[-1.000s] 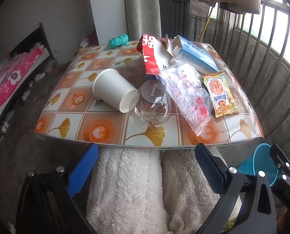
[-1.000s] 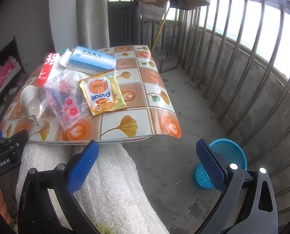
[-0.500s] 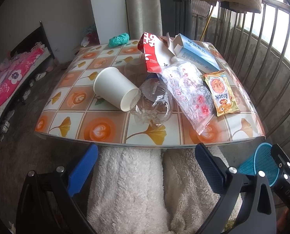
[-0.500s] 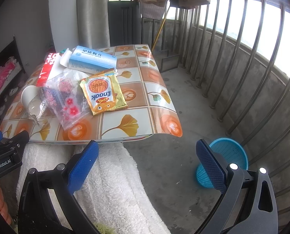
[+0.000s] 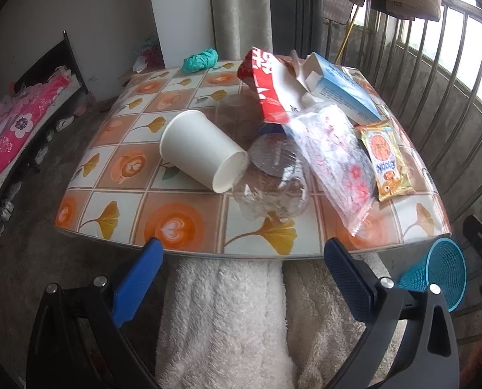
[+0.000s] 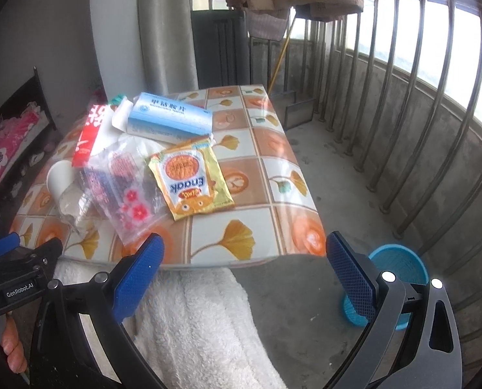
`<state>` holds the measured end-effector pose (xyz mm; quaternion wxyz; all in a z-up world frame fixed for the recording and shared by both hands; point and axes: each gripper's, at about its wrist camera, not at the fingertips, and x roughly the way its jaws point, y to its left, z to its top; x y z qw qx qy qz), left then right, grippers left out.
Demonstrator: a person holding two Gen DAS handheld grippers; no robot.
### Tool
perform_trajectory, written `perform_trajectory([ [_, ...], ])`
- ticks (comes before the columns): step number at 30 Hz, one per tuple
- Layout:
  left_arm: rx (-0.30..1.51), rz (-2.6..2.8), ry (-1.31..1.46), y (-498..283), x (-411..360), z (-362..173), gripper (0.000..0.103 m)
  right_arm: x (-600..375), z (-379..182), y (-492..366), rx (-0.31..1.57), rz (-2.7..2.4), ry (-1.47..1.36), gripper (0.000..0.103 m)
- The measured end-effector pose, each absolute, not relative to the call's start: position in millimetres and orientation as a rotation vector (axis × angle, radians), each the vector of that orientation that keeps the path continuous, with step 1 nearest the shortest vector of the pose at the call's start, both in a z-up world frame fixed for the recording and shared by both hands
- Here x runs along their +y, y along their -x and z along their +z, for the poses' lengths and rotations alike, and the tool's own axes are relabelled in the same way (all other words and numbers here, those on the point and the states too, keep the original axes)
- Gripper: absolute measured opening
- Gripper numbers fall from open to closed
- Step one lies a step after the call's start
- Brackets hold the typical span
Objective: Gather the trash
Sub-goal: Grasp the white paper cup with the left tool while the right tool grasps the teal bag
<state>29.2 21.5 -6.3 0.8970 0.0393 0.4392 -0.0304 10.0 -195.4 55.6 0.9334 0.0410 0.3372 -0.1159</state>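
1. The trash lies heaped on the far right half of the tiled table (image 5: 182, 223): a white paper cup (image 5: 202, 155) on its side, its mouth touching a crushed clear plastic bottle (image 5: 273, 184).
2. Over the bottle's right side drapes a clear plastic bag printed with pink flowers (image 5: 335, 162), and just right of that bag lies a yellow Enaak snack packet (image 5: 386, 162), flat on the tabletop.
3. Behind them a red and white wrapper (image 5: 270, 87) leans up against an opened light blue carton (image 5: 341, 90) – the carton's flap stands open.
4. A crumpled teal bag (image 5: 200, 60) sits apart at the far edge of the table.
5. On the concrete floor to the right of the table stands a blue mesh wastebasket (image 6: 396, 265), near the balcony railing (image 6: 403, 113).
6. The left gripper (image 5: 241, 278) hangs short of the near table edge, its blue pads spread wide with nothing between them.
7. The right gripper (image 6: 241, 269) is likewise spread and empty – it hovers off the table's near right corner, with the wastebasket showing beyond its right finger.
8. Under both grippers lies fluffy white fabric (image 5: 228, 317), covering the person's lap.
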Motion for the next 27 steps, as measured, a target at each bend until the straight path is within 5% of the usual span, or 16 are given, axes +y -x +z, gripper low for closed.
perform_trajectory([
  [22, 0.799, -0.494, 0.518, -152, 157, -15, 0.097, -199, 91, -89, 0.635, 0.014, -0.153, 0.096],
  [27, 0.835, -0.663, 0.534, -193, 167, -24, 0.074, -191, 85, -98, 0.707, 0.091, -0.242, 0.096],
])
